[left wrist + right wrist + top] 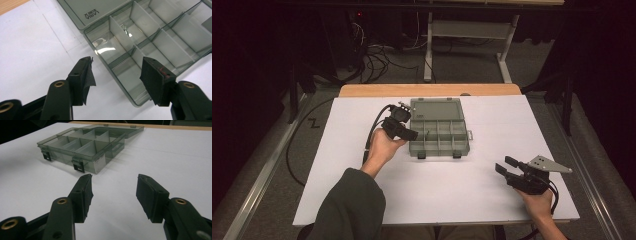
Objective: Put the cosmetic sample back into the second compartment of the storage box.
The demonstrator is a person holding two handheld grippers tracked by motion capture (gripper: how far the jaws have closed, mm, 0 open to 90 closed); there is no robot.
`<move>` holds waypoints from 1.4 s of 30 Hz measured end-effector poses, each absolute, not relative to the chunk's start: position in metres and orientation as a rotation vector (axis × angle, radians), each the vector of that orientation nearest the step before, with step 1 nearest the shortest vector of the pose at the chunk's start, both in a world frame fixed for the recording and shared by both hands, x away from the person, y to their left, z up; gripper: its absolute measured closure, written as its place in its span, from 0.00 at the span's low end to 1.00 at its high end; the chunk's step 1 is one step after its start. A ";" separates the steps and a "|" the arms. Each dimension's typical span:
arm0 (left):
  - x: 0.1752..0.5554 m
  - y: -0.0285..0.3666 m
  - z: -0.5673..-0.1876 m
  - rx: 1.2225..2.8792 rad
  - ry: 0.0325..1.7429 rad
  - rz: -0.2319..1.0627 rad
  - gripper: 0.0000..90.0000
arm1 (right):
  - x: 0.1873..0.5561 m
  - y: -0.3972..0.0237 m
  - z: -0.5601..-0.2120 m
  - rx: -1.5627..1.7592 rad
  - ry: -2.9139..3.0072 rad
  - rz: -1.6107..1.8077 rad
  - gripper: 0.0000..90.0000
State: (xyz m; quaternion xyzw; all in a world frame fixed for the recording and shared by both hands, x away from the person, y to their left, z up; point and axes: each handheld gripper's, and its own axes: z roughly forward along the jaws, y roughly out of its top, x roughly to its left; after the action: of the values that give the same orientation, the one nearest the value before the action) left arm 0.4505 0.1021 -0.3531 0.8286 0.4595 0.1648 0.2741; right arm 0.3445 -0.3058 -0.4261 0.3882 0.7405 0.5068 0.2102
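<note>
1. Hovering at the left end of the organiser box [439, 134], the left gripper [408, 131] is held in the person's left hand [382, 147], the jaws pointing toward the box's compartments.
2. In the left gripper view the two black jaws stand spread wide, nothing between them; the near corner of the organiser box [140, 50] lies between and beyond the tips.
3. The box is a translucent grey case lying open near the middle of the white table [362, 200], its lid [436, 108] folded flat on the far side and its divided tray on the near side.
4. Two dark latches [78, 166] hang from the tray's front wall.
5. A small shiny object [126, 31] lies in one compartment near the lid hinge; it may be a metal part, but the glare makes it hard to tell.
6. The right gripper [504, 166] rests low over the table's near right area, well apart from the box, held in the right hand [539, 202].
7. In the right gripper view its jaws are also parted and hold nothing, aimed across bare tabletop toward the box [82, 145].
</note>
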 end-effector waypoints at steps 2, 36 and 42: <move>0.450 0.103 -0.354 2.230 1.234 0.445 0.47 | 0.345 -0.306 -0.426 1.078 2.063 1.408 0.54; 0.425 0.130 -0.361 2.199 1.254 0.458 0.45 | 0.349 -0.306 -0.428 1.100 2.060 1.375 0.54; 0.424 0.132 -0.363 2.195 1.264 0.454 0.45 | 0.348 -0.306 -0.428 1.096 2.056 1.382 0.54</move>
State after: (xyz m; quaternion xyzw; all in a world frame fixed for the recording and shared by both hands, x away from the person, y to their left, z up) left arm 0.4236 0.1316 -0.3630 0.8189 0.4714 0.1694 0.2802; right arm 0.3484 -0.3062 -0.4276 0.3953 0.7412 0.4984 0.2144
